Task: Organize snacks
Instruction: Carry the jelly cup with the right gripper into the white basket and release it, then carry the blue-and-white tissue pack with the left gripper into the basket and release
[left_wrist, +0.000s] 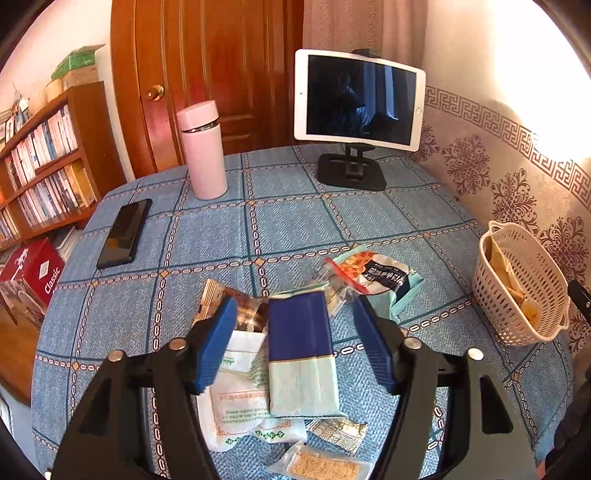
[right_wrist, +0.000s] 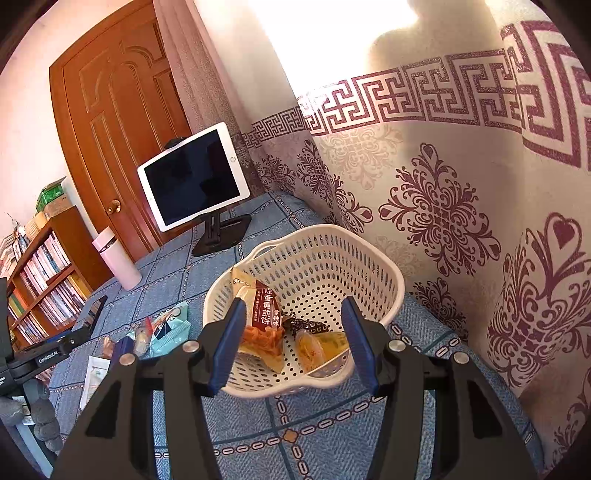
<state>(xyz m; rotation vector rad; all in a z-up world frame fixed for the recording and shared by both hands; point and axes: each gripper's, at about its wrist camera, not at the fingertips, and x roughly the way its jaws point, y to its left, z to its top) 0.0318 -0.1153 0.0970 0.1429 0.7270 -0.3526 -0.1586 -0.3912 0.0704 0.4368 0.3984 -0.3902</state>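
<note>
A pile of snack packets lies on the blue checked tablecloth (left_wrist: 295, 221). My left gripper (left_wrist: 294, 306) stands open over it, and a blue and mint packet (left_wrist: 301, 354) lies between its fingers with gaps on both sides. Around it are a white packet with green print (left_wrist: 240, 402), a brown wrapper (left_wrist: 218, 295), a teal bag (left_wrist: 388, 277) and a clear biscuit bag (left_wrist: 325, 467). The white basket (left_wrist: 491, 306) stands at the right. My right gripper (right_wrist: 294, 305) is open at the near rim of the basket (right_wrist: 332, 258), which holds a red-brown packet (right_wrist: 264, 310), a dark candy (right_wrist: 308, 325) and a yellow jelly cup (right_wrist: 314, 349).
A pink flask (left_wrist: 203, 151), a tablet on a black stand (left_wrist: 358, 99) and a black phone (left_wrist: 125, 232) sit toward the far side of the table. A patterned curtain (right_wrist: 443, 221) hangs close behind the basket. A bookshelf (left_wrist: 44, 158) and a wooden door (left_wrist: 207, 74) lie beyond.
</note>
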